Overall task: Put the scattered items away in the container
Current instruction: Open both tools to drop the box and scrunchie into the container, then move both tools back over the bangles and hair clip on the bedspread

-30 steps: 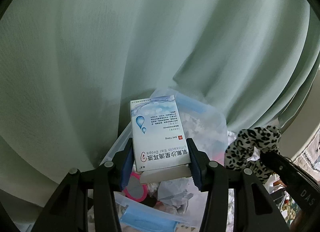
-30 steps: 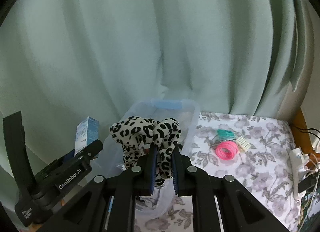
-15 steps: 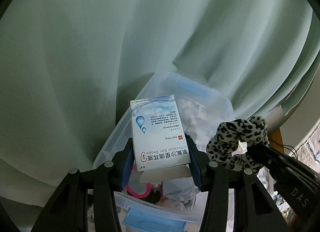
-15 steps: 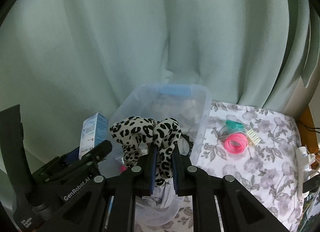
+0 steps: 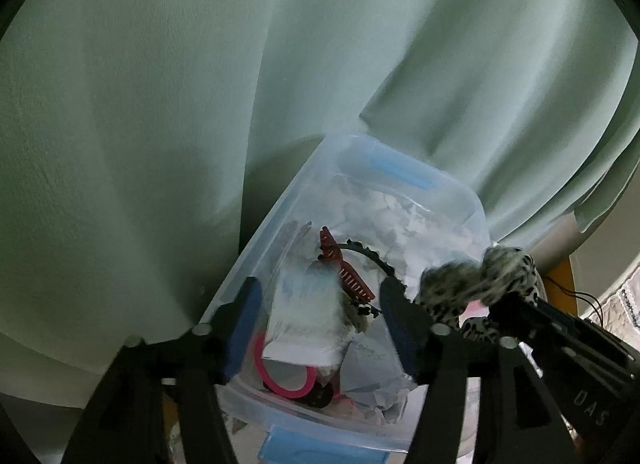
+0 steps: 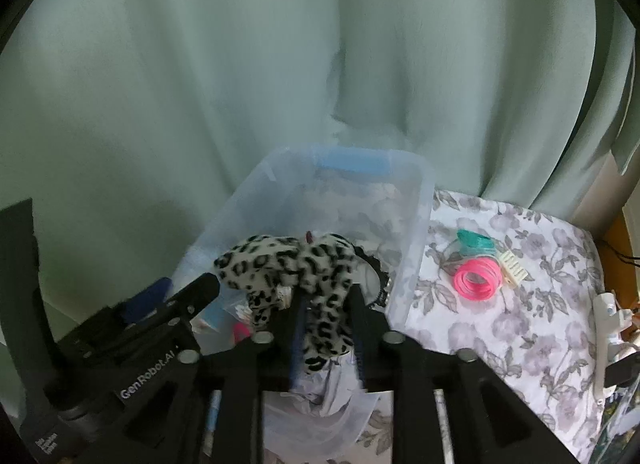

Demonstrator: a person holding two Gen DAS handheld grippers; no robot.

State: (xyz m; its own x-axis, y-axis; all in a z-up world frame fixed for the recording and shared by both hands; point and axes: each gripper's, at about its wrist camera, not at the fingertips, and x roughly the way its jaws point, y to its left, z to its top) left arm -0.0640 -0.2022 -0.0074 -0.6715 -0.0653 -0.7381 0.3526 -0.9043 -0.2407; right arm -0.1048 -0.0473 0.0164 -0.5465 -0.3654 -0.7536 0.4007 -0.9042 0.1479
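A clear plastic container (image 5: pixel 452 192) with a blue handle stands against the green curtain. My left gripper (image 5: pixel 320 288) hovers over it with its jaws opening. The white and blue ear drops box (image 5: pixel 304 316) is blurred, loose between the jaws and low inside the container. My right gripper (image 6: pixel 327 296) is over the container's near side, its jaws opening too. The leopard-print scrunchie (image 6: pixel 288 264) still lies between its fingers, slack and spreading over the tips. The left wrist view shows the scrunchie (image 5: pixel 480 284) at the right.
Inside the container lie a red-brown comb clip (image 5: pixel 344 268), a black headband (image 5: pixel 372 256), a pink ring (image 5: pixel 284 380) and crumpled paper (image 5: pixel 372 368). On the floral cloth (image 6: pixel 500 324) to the right lie pink hair ties (image 6: pixel 478 278), teal ties (image 6: pixel 474 242) and a cream clip (image 6: pixel 514 264).
The left jaws have spread and the ear drops box has slipped down out of them into the container. The right jaws have parted and the scrunchie has loosened and sagged.
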